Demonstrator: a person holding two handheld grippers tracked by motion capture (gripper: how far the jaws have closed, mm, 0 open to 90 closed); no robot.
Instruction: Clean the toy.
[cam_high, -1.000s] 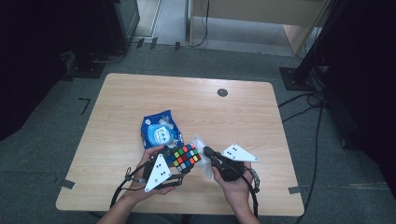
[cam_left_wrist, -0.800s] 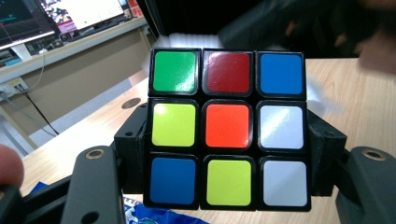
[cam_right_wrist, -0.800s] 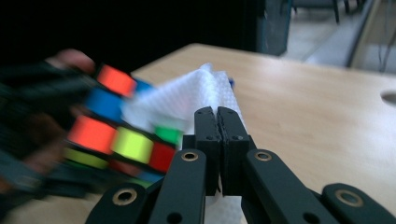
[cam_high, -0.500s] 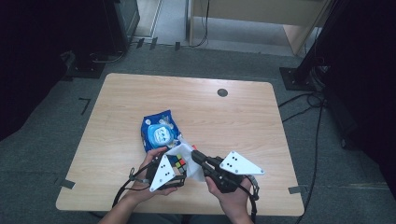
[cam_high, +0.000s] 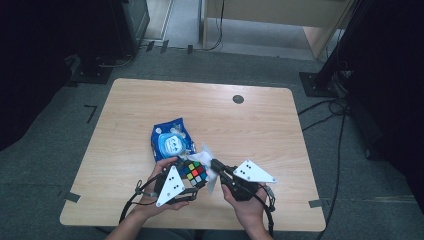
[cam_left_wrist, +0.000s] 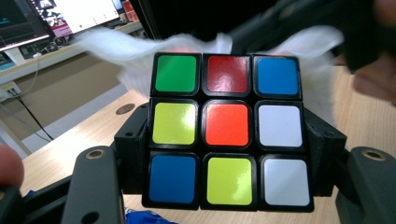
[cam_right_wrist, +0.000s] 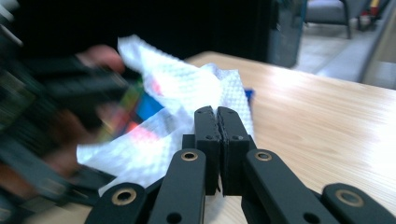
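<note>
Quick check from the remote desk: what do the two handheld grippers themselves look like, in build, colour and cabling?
Both are matte black. The left gripper and right gripper each carry a pale grey three-cornered plate with small dark dots on top. Linkage arms with brass-coloured pivot rings lead to flat black jaws. A black cable trails from the left gripper toward the table's near edge. No sleeves show on the forearms.

Multicoloured cube (cam_left_wrist: 227, 130), white wipe (cam_right_wrist: 187, 88)

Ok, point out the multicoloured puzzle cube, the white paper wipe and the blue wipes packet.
multicoloured puzzle cube (cam_left_wrist: 227, 124): left gripper view, on its orange centre tile.
white paper wipe (cam_right_wrist: 187, 88): right gripper view, on the crumpled sheet above the shut jaws.
blue wipes packet (cam_high: 171, 141): high view, on its round lid label.
</note>
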